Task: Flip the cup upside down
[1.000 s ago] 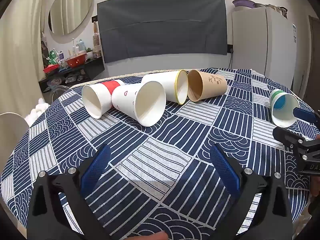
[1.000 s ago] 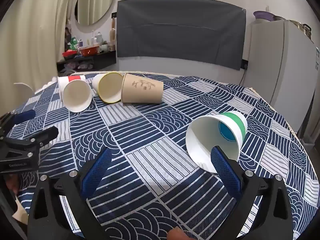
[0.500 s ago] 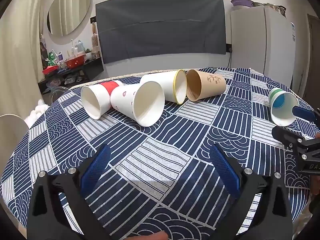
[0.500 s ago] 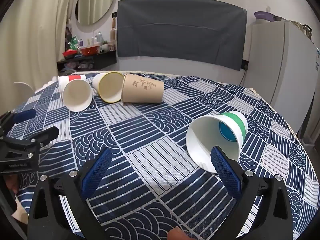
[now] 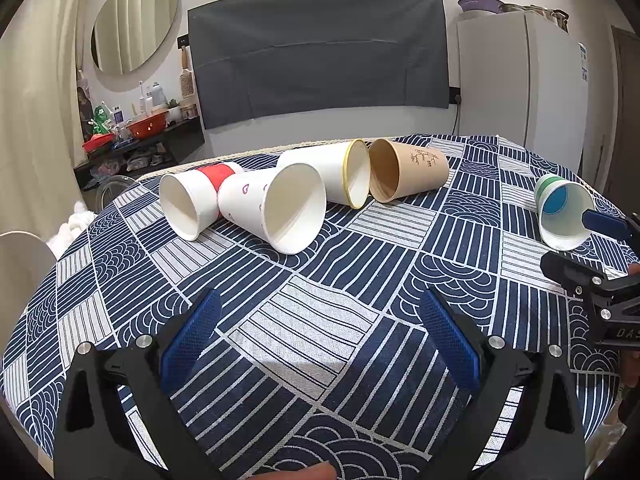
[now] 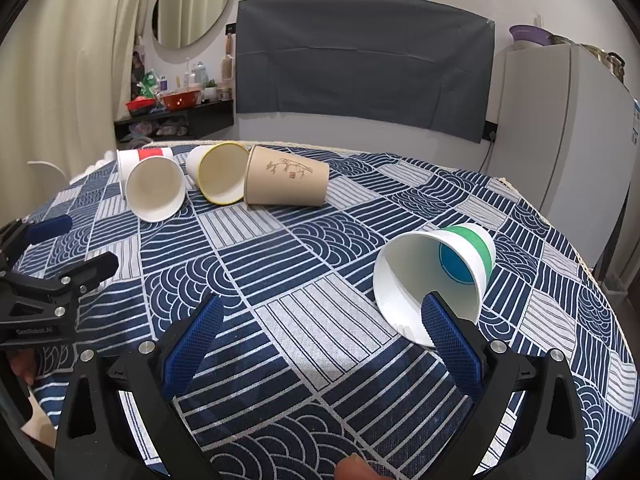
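Cups lie on their sides across our desk (image 5: 360,264), which wears a navy and white patterned cloth. We take the green-banded cup (image 6: 434,276) as our landmark: it rests tipped over, mouth toward us, with a blue disc showing at its bottom. Our right gripper (image 6: 320,340) hovers just in front of it, jaws spread wide and holding nothing, the right blue pad (image 6: 450,346) overlapping the cup's rim in the right wrist view; we cannot tell if it touches. Well apart from that cup, four others cluster together: a brown cup (image 5: 408,170), a yellow-rimmed cup (image 5: 332,176), a heart-print cup (image 5: 276,212) and a red-banded cup (image 5: 194,200). Our left gripper (image 5: 320,340) hangs over bare cloth, jaws wide and empty.
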